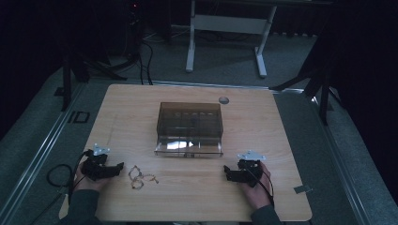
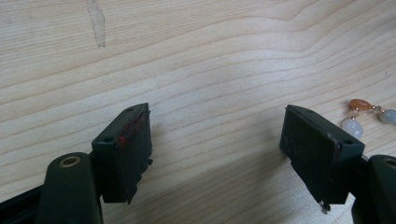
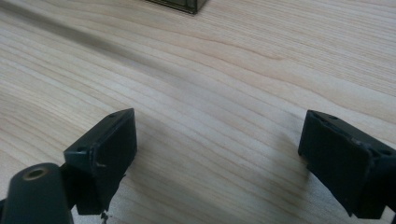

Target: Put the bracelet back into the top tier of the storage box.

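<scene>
A smoked, see-through plastic box (image 1: 189, 129) with a clear front stands at the middle of the wooden table (image 1: 263, 122). A beaded bracelet or chain (image 1: 139, 177) lies on the wood near the front left; its orange and white beads (image 2: 360, 116) appear at the right edge of the left gripper view. My left gripper (image 1: 119, 167) rests just left of the beads, open, with bare wood between its jaws (image 2: 217, 135). My right gripper (image 1: 226, 172) lies near the front right, below the box's right corner, open and empty (image 3: 219, 140). A corner of the box (image 3: 180, 4) peeks in at the top of the right gripper view.
A small round grey disc (image 1: 224, 100) sits in the table top behind the box. A strip of tape (image 1: 302, 189) lies at the right front edge. Beyond the table stand a white desk frame (image 1: 225, 33), dark tripod legs (image 1: 319, 79) and cables on the carpet.
</scene>
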### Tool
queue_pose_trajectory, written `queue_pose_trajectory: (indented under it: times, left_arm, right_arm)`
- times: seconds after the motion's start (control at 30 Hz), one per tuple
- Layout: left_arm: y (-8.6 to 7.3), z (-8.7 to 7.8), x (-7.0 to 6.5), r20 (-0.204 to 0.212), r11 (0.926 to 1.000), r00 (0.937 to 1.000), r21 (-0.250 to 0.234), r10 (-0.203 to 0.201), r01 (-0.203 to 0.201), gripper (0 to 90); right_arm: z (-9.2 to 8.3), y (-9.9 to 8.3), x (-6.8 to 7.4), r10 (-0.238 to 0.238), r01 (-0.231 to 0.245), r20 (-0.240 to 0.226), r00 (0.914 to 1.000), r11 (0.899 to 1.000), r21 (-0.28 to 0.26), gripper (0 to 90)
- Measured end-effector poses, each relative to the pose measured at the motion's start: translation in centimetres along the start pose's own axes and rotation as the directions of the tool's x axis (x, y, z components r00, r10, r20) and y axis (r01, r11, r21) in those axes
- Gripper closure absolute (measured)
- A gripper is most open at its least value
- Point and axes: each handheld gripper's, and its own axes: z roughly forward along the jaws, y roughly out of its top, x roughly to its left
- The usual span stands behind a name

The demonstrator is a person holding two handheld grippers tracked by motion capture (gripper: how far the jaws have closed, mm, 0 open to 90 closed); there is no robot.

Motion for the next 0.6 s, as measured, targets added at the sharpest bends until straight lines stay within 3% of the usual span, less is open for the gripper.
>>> queue_pose_trajectory:
  times: [0.33, 0.43, 0.6]
  left_arm:
    - [-0.23, -0.03, -0.11, -0.002, 0.9998, 1.0, -0.02, -0.008, 0.008, 26.2]
    - [-0.25, -0.16, -0.1, -0.005, 0.9996, 0.9999, -0.025, -0.01, 0.01, 33.5]
    - [-0.17, -0.24, -0.45, 0.001, 0.9998, 1.0, -0.019, 0.002, -0.002, 36.5]
  right_arm:
    - [0.0, 0.0, -0.01, -0.002, 0.002, 0.0, 1.0, 1.0, 0.0, 11.1]
    - [-0.01, 0.0, -0.01, -0.001, 0.001, -0.001, 1.0, 1.0, 0.001, 11.1]
    - [-0.01, 0.0, -0.01, -0.002, 0.002, 0.0, 1.0, 1.0, 0.001, 11.1]
